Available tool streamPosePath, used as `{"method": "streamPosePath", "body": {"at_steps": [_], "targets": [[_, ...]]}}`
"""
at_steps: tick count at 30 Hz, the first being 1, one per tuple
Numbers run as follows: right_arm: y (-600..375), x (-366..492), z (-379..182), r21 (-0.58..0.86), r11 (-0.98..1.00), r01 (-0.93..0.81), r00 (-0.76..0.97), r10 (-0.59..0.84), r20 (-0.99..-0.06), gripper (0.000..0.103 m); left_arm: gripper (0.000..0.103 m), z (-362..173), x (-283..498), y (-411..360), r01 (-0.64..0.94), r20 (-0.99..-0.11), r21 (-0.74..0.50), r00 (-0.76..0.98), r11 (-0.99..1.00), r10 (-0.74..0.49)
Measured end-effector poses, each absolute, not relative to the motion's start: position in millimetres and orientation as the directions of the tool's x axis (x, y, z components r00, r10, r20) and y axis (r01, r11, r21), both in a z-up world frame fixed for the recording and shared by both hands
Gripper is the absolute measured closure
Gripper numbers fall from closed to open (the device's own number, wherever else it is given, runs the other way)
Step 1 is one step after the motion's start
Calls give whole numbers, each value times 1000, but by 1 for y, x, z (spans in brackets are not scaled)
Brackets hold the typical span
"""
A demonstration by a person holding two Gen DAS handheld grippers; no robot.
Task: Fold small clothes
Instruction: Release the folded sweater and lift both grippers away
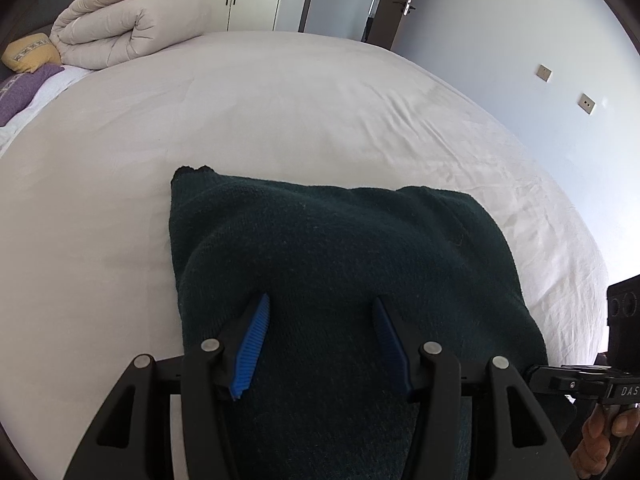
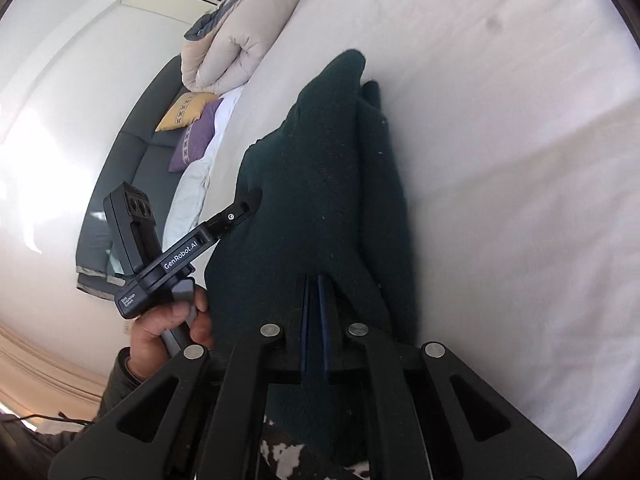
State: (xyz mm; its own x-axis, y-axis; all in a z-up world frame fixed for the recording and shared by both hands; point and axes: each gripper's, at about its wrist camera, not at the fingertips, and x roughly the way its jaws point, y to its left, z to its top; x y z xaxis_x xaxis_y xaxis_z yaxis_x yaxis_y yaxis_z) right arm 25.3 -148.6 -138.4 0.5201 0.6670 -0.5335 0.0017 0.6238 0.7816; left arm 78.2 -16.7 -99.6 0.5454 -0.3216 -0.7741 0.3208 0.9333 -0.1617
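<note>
Garment: dark green knit (image 1: 332, 248), partly folded, lying on the white bed (image 1: 280, 112) at its near edge; part of it is lifted off the sheet.
Left claw (image 1: 320, 304): released, blue pads spread wide, hovering over or resting on the near part of the knit with no cloth between the pads.
Right claw (image 2: 316, 284): clenched on a fold of the knit, pads nearly touching with cloth pinched between; the fabric hangs from it in a ridge running away toward the far corner.
Left hand (image 2: 172, 328): seen from the right wrist view, wrapped round the handle of the left tool, just beside the lifted cloth.
Background: rolled duvet (image 1: 128, 24), yellow pillow (image 1: 32, 54) and purple pillow (image 1: 24, 88) at the head of the bed, well apart from the work.
Step, my reading: mid-fold, right side carrying a layer over while the left stands ready to pin or take a corner.
Risk 1: thick knit may slip from the pinch if pulled quickly, since only a narrow fold is held.
Risk 2: with the left claw not holding, the lower layer may drag along and spoil the fold.
Risk 3: the knit lies close to the bed's edge; a pull toward the person could draw it off.
Risk 4: layers look bunched near the far corner, so the edges may land uneven.
</note>
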Motion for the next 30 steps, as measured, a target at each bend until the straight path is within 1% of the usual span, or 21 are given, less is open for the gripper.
{"method": "streamPosePath", "body": {"at_steps": [2, 4, 7, 8, 9, 10, 11, 12, 13, 14, 16, 17, 19, 23, 26, 29, 30], "targets": [[-149, 13, -124, 723, 691, -12, 531, 617, -581, 98, 46, -93, 66, -21, 317, -769, -114, 572, 942, -286], [-148, -1, -106, 643, 765, -26, 556, 546, -627, 98, 42, -86, 50, -23, 322, -757, -76, 597, 944, -265], [-149, -21, -78, 523, 852, -32, 616, 429, -661, 96, 36, -68, 16, -18, 324, -706, -51, 657, 945, -264], [-148, -30, -67, 488, 872, -36, 645, 393, -655, 95, 26, -59, 1, -15, 319, -673, -34, 693, 947, -258], [-151, -39, -55, 451, 892, -34, 675, 353, -648, 87, 13, -51, -12, -12, 311, -642, -18, 725, 950, -250], [-150, -46, -43, 414, 910, -28, 703, 312, -639, 72, 7, -42, -25, -8, 299, -608, -2, 757, 954, -239], [-147, -52, -31, 380, 925, -24, 732, 275, -624, 60, 0, -31, -40, -4, 283, -565, 18, 795, 959, -223], [-147, -62, -21, 354, 935, -20, 764, 243, -598, 34, 0, -20, -53, 0, 262, -519, 35, 829, 964, -206], [-147, -70, -10, 338, 941, -14, 798, 215, -563, 21, 0, -10, -63, 3, 242, -485, 48, 854, 969, -189], [-145, -80, 2, 325, 946, -11, 838, 186, -514, 19, 0, 1, -72, 7, 217, -456, 58, 874, 975, -167], [-140, -94, 24, 293, 956, -8, 890, 140, -433, 11, 0, 21, -80, 13, 173, -421, 68, 898, 983, -129], [-136, -99, 33, 271, 962, -2, 905, 118, -410, 10, 0, 30, -85, 16, 145, -412, 70, 905, 987, -104], [-132, -105, 50, 249, 968, -9, 925, 103, -366, 9, 0, 44, -93, 22, 125, -405, 60, 910, 990, -90], [-119, -119, 84, 220, 975, 2, 959, 61, -276, 7, 0, 70, -113, 35, 71, -347, 1, 935, 997, -66], [-118, -141, 111, 223, 975, -3, 984, 42, -173, 3, 0, 82, -126, 35, 66, -302, 28, 952, 997, -55], [-118, -160, 135, 213, 977, 3, 993, 21, -113, 1, 0, 81, -133, 34, 3, -284, 72, 959, 997, 18], [-117, -164, 142, 207, 978, -3, 993, 27, -111, 1, 0, 78, -131, 32, -8, -300, 89, 953, 996, 35]]}}
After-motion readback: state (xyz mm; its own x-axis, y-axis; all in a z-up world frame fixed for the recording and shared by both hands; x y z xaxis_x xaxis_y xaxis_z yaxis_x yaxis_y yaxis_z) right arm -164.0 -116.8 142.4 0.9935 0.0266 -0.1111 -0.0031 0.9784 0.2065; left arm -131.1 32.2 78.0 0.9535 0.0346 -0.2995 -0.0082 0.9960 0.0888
